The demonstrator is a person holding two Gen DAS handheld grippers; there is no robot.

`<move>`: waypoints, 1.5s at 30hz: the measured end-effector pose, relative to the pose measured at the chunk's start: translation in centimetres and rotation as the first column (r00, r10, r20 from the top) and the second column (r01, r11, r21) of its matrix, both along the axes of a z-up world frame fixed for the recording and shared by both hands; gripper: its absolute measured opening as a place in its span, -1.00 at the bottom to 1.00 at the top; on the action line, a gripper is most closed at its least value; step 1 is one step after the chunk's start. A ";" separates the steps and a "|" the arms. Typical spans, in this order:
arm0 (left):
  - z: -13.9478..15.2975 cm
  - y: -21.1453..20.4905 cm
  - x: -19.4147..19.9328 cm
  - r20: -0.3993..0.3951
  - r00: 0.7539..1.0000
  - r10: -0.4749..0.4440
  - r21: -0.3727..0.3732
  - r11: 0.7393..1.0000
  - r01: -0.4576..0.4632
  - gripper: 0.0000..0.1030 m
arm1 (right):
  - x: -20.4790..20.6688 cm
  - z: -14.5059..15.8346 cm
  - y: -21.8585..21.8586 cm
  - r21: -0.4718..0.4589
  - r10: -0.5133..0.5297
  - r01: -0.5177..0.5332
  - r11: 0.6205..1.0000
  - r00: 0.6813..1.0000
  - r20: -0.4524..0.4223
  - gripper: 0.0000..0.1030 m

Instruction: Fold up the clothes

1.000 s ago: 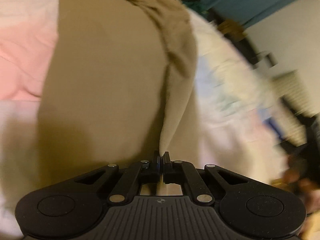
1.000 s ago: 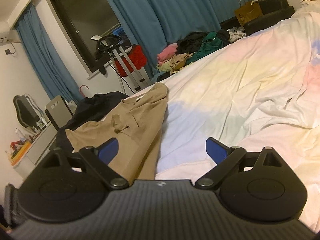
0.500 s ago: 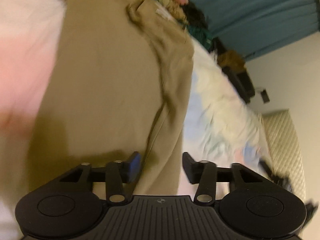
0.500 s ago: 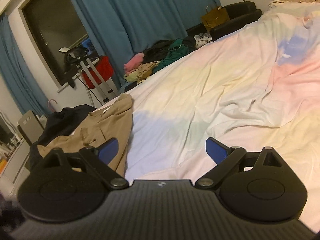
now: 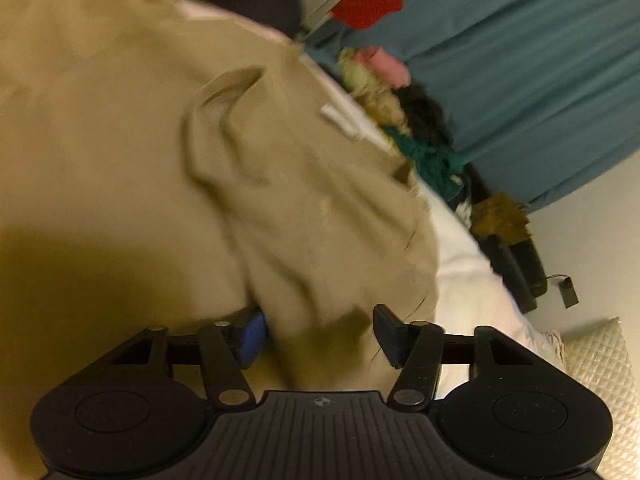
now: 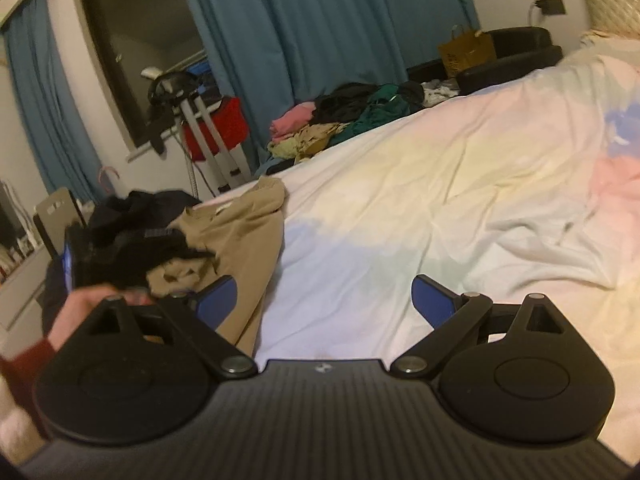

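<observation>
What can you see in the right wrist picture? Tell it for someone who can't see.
The right gripper hovers with its fingers wide open and empty above a pastel bedsheet. A tan garment lies crumpled to the left, with a hand beside it. Behind are blue curtains and a clothes pile.

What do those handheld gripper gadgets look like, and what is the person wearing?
Each gripper, left and right, is matte black plastic: a ribbed body, two round discs, silver-pinned linkage arms and blue-padded fingers. The person's hand shows a dark red sleeve.
</observation>
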State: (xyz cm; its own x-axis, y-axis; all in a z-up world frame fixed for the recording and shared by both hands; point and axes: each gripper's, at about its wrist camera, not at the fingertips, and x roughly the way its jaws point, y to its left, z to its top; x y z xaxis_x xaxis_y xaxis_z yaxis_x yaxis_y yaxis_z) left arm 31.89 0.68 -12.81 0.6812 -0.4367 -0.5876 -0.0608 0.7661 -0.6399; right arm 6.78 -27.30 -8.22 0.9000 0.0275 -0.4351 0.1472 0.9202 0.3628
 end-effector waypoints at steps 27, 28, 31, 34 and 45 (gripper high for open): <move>9.1 -2.1 -19.3 0.289 0.930 -0.229 0.579 0.815 0.021 0.79 | -0.1 1.3 1.4 -0.075 0.065 -0.059 0.995 0.994 0.088 0.85; 9.6 -2.1 -21.0 0.305 0.923 -0.234 0.575 0.818 0.018 0.84 | -0.4 1.7 1.4 -0.082 0.068 -0.060 0.995 0.993 0.099 0.85; 11.1 -1.9 -25.6 0.343 0.905 -0.253 0.573 0.819 0.012 0.95 | -1.9 3.0 1.8 -0.099 0.084 -0.071 0.993 0.987 0.140 0.85; 12.0 -1.5 -29.2 0.365 0.888 -0.279 0.577 0.817 0.020 0.99 | -4.1 4.4 2.3 -0.115 0.108 -0.089 0.989 0.979 0.171 0.85; 11.6 0.9 -34.0 0.386 0.886 -0.257 0.570 0.822 -0.010 0.99 | -8.8 5.9 3.8 -0.177 0.158 -0.119 0.977 0.961 0.226 0.85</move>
State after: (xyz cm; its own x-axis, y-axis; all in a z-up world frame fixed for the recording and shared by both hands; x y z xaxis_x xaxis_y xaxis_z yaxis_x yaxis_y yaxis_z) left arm -2.12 1.61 -1.16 0.8800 -0.2351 -0.4126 0.2352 0.9706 -0.0513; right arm -2.03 -23.48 -2.34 0.9699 0.1069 -0.2187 -0.0582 0.9741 0.2183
